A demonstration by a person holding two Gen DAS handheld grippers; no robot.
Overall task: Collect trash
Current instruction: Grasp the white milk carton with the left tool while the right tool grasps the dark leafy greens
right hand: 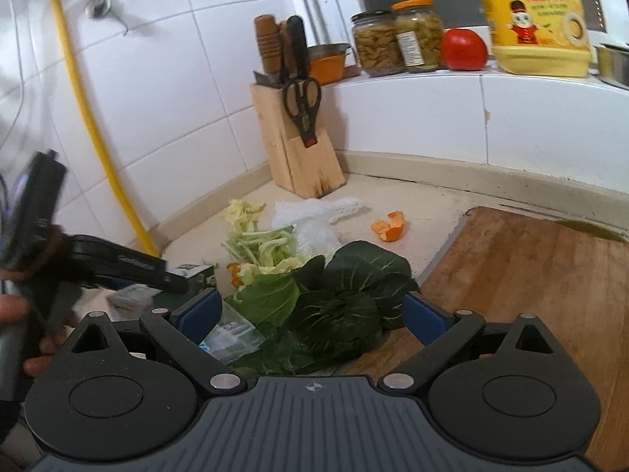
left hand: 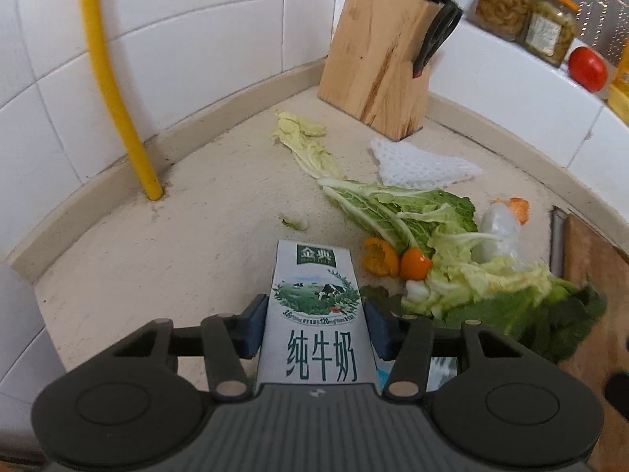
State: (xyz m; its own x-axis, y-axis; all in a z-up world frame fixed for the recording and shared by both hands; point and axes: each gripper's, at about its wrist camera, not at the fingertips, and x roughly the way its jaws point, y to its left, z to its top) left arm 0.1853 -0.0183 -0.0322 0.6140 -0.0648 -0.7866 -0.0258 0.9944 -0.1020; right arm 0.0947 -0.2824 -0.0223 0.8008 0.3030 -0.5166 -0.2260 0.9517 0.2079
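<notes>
We see the left gripper (left hand: 314, 326) pinching a milk carton (left hand: 314, 310) between its blue pads, the carton lying on the beige countertop (left hand: 157, 259) just left of the cabbage leaves (left hand: 412, 212) and orange peel (left hand: 377, 255). Our right gripper (right hand: 310, 314) stands spread wide and empty over dark green leaves (right hand: 346, 291) at the wooden cutting board's (right hand: 530, 275) edge.

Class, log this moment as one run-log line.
left gripper: shut on milk carton | right gripper: open over greens | peel: uncollected
</notes>
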